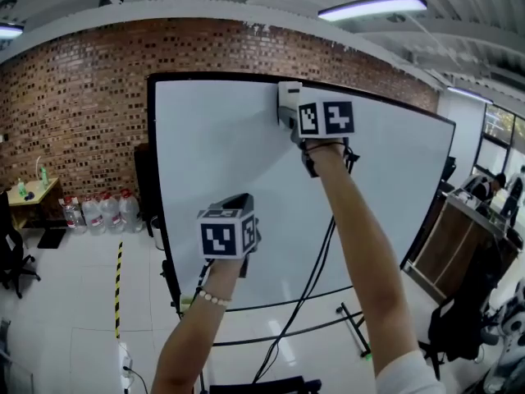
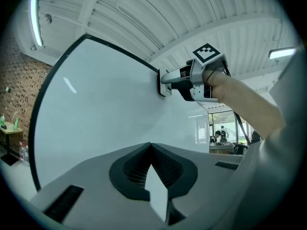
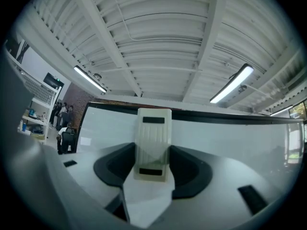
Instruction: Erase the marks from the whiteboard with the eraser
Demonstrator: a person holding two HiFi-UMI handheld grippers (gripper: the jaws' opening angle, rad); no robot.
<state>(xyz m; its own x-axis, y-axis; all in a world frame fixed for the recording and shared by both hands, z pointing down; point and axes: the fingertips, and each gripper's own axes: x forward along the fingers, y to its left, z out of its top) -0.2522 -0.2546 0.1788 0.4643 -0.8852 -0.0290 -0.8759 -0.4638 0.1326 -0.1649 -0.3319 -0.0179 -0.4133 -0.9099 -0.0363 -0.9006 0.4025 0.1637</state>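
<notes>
The whiteboard [image 1: 221, 146] stands upright on a stand, and I see no marks on its surface. My right gripper [image 1: 289, 115] is raised to the board's top edge and is shut on the pale ribbed eraser [image 1: 287, 98], which is pressed against the board. The right gripper view has the eraser [image 3: 153, 138] upright between the jaws, with the whiteboard [image 3: 230, 138] behind. My left gripper [image 1: 239, 203] hangs lower, in front of the board's middle; its jaws are shut and hold nothing. The left gripper view looks up the whiteboard [image 2: 96, 109] to the eraser [image 2: 164, 86] and the right gripper [image 2: 169, 80].
Several water bottles [image 1: 102, 212] stand by the brick wall at the left, beside a small table [image 1: 33, 195]. Black-yellow tape [image 1: 117, 290] runs along the floor. The stand's legs [image 1: 353, 327] and a hanging cable [image 1: 312, 286] are below the board. A counter [image 1: 459, 245] and people are at the right.
</notes>
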